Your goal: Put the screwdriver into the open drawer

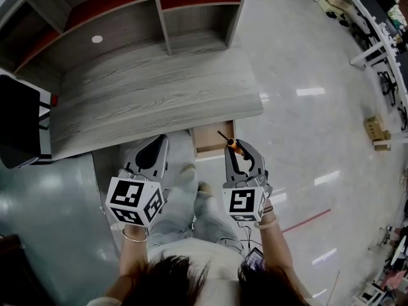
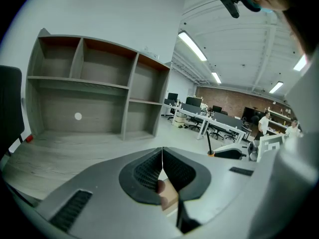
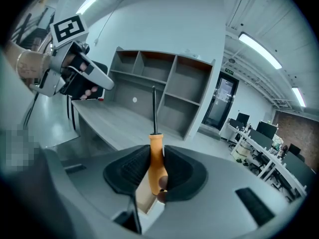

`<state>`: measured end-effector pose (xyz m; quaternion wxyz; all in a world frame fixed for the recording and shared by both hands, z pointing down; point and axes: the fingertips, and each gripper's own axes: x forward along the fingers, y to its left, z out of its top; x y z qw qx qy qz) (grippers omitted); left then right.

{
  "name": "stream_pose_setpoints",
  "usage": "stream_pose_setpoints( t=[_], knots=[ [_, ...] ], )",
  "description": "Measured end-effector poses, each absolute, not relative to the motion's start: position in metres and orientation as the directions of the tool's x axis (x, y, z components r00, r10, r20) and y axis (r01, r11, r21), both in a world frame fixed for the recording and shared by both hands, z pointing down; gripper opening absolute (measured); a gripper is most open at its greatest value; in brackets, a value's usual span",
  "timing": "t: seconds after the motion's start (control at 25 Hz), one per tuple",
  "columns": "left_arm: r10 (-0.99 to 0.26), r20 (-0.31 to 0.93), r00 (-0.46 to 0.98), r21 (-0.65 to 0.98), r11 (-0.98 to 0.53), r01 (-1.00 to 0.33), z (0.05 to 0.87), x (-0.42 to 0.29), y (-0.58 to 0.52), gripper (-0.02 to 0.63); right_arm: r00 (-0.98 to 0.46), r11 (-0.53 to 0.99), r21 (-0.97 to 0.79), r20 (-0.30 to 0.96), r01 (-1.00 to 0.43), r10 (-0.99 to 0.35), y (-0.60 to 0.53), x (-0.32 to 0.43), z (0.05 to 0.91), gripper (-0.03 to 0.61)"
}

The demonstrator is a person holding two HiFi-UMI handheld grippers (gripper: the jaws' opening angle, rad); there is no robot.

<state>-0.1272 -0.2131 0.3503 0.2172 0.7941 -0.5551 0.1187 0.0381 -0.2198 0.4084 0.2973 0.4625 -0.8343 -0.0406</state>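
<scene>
The right gripper (image 3: 156, 169) has its jaws pinched on the orange handle of the screwdriver (image 3: 156, 158). The thin dark shaft sticks straight out beyond the pads, and the tip is too small to tell its kind. Seen from above, the shaft hangs over the open drawer (image 1: 212, 139), which juts out from under the front edge of the grey wood-grain desk (image 1: 153, 88). Only the drawer's front part shows, with a pale wooden bottom. The rest is hidden under the desk top, and the gripper covers its near right corner.

The left gripper (image 2: 162, 164) hangs left of the drawer and clear of it, jaws pressed together with nothing between them. A tan patch peeks through below its pads, too little to name.

An open shelf unit (image 1: 167, 8) stands at the desk's back, cut off by the top edge of the head view. A black chair (image 1: 19, 123) sits half out of frame at the left. The person's legs (image 1: 191, 203) show between the two grippers.
</scene>
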Motion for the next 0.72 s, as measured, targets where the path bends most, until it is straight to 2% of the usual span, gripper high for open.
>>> stream_pose_setpoints(
  t=[0.72],
  knots=[
    [-0.802,0.503,0.323,0.283,-0.2,-0.938,0.437,-0.159,-0.269,0.017,-0.386,0.709,0.397,0.633,-0.582,-0.671,-0.253,0.019,0.539,0.101]
  ],
)
